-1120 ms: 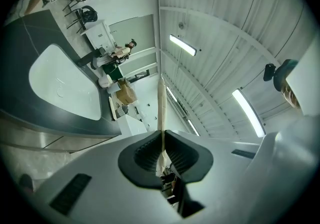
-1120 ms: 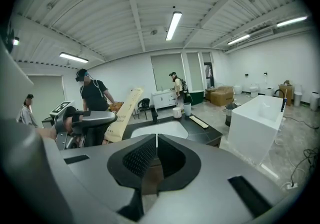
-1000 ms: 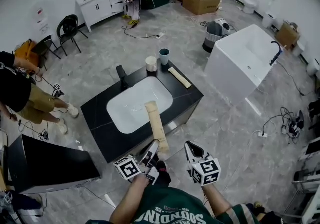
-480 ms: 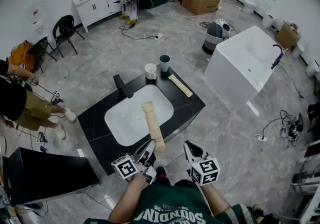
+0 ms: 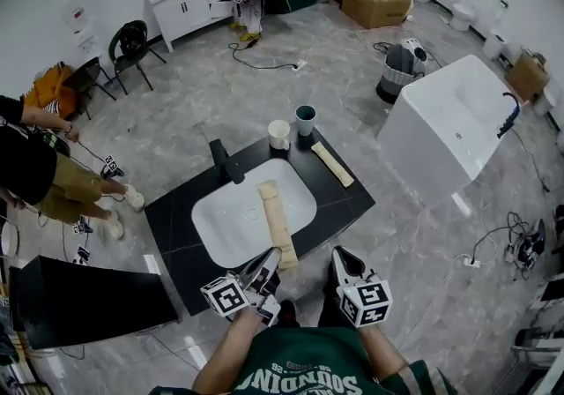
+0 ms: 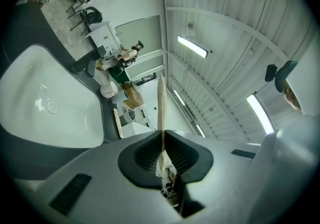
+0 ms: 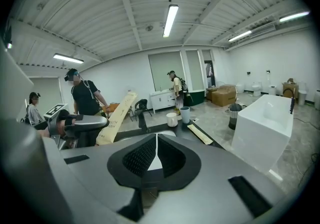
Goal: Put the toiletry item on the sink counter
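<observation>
I'm in the carrying step: my left gripper (image 5: 269, 259) is clamped on the near end of a long beige toothpaste box (image 5: 276, 221), and in the left gripper view the jaws pinch the carton edge-on. The box sticks out ahead of the jaws, and its far end hangs over the white basin (image 5: 231, 224) rather than the black sink counter (image 5: 345, 201). Nothing of it rests on the counter yet, as far as I can judge.

My right gripper (image 5: 345, 261) hangs just to the right of the left one with its jaws together on nothing. It takes no part.

Ahead and to the right of my left gripper, a second beige box (image 5: 333, 163) lies flat on the counter. Two cups (image 5: 279, 133) stand beyond it at the far edge.

Next, I think I need to swing the box rightwards off the basin. It should come down flat on the bare black strip short of that other box before I let the jaws part.
</observation>
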The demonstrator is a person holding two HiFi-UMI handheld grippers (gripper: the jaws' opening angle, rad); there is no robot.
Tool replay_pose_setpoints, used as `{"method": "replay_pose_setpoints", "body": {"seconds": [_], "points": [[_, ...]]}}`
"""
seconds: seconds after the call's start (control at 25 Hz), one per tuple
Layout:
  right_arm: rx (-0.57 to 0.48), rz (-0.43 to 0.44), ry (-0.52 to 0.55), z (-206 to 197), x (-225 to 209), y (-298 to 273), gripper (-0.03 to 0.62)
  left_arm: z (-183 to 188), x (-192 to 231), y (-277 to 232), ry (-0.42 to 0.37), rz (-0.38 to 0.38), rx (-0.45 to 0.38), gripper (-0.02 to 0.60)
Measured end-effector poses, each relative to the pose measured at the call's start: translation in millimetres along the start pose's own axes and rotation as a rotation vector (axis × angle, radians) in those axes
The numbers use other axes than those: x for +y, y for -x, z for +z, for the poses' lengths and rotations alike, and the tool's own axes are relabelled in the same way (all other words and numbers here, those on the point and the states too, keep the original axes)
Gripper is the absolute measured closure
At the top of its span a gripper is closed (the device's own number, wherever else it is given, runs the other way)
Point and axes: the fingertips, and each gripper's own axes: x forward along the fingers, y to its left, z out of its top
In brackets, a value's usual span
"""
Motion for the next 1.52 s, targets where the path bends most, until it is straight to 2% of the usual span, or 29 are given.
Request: {"method": "replay_pose_setpoints", "body": {"seconds": [0.16,0.36,0.72,0.88,1.04,1.24,1.52], "points": [[-0.009,0.066,0.019,18.8,-25.6,-32.6,0.551,13.4,9.5,-28.0,-0.017,0.042,-0.045,0.548],[0.013,0.167,0.055,43.9,-64.8,-73.4,0.551,28.3,6.2,-77.1,-0.034,0.059,-0.115,0.548],[0.024,0.322,0.167,83.7,-121.9,-114.3,0.551,27.7,3.0,-150.2,-0.009,0.144,-0.236,0.548],[0.038,0.380,0.193,86.0,-136.8,-128.6,0.551,25.5,6.0,-167.5,-0.002,0.177,-0.269,0.548],[0.057,0.404,0.193,79.0,-147.9,-144.0,0.551,26.0,11.0,-179.5,0.007,0.183,-0.294,0.548],[0.072,0.424,0.179,83.7,-148.3,-157.5,0.551,33.3,20.6,-192.9,0.022,0.205,-0.288,0.548],[0.089,0.408,0.173,93.2,-151.9,-176.3,0.551,44.1,48.4,-220.8,0.077,0.181,-0.276,0.548]]}}
